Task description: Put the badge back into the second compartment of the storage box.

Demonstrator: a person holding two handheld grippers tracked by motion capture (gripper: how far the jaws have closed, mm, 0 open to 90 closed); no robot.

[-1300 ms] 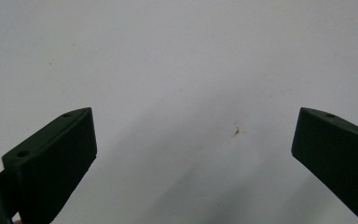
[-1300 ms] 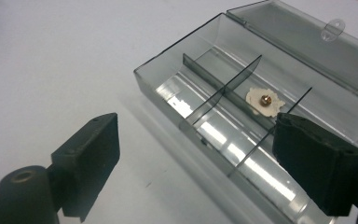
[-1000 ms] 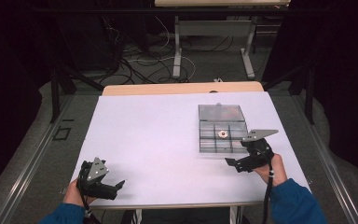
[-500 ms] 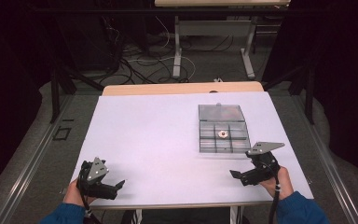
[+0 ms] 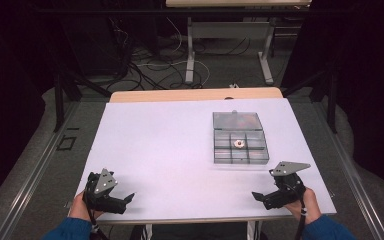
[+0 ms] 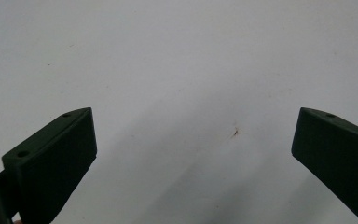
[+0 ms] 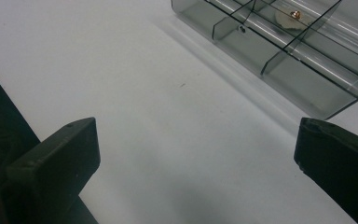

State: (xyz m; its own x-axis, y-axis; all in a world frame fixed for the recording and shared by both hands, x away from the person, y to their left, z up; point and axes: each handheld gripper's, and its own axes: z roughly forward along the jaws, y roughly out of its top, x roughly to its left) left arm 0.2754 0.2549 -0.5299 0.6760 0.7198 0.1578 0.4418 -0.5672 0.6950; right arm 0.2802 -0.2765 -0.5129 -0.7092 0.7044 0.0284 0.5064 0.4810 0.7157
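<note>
We see both grippers released, jaws wide: left gripper (image 5: 125,200) at the table's (image 5: 170,150) near-left corner, right gripper (image 5: 258,196) near-right. The compartment box (image 5: 240,145) sits open toward the right edge.

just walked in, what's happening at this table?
A person holds a gripper in each hand near the table's near edge. The left gripper and right gripper both have jaws spread wide and hold nothing. Neither touches the clear compartment box, which sits open on the right side of the table with one small round part in a middle compartment. Nothing is being handled at this moment.
</note>
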